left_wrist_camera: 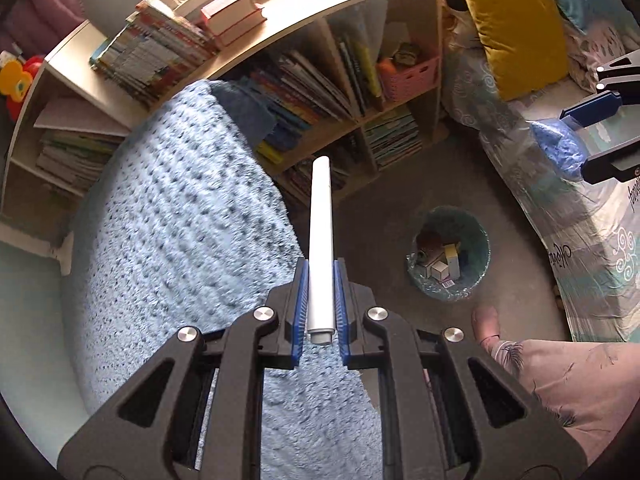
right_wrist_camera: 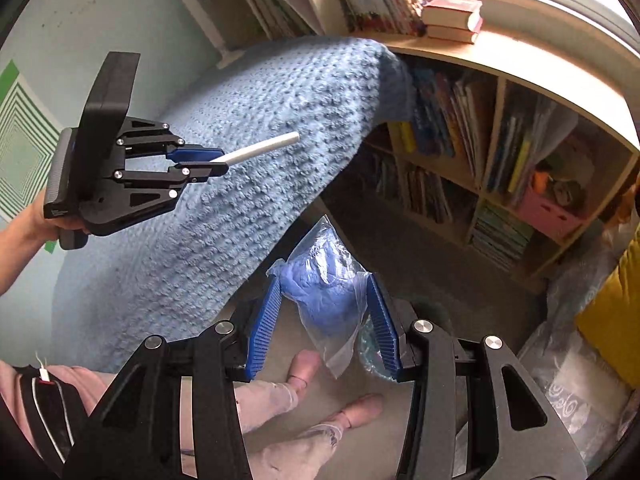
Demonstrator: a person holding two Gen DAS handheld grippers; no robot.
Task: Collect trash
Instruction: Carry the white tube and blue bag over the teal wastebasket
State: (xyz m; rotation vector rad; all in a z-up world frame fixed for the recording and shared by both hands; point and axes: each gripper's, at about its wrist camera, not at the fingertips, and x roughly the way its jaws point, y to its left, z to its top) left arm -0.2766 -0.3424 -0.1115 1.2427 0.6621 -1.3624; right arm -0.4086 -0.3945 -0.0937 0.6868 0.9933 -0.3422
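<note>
Carpet [left_wrist_camera: 384,216]; white tube [left_wrist_camera: 320,248] clamped in left hand-held gripper [left_wrist_camera: 321,276].

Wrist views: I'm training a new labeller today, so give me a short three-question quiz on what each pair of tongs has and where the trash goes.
1. True or false: the left tongs are shut on a white tube.
2. What do the right tongs hold? A) a book B) a clear bag with blue material C) a pillow
3. Fill in: the lined bin on the floor already holds small ____.

Key: 1 true; 2 B; 3 boxes.
</note>
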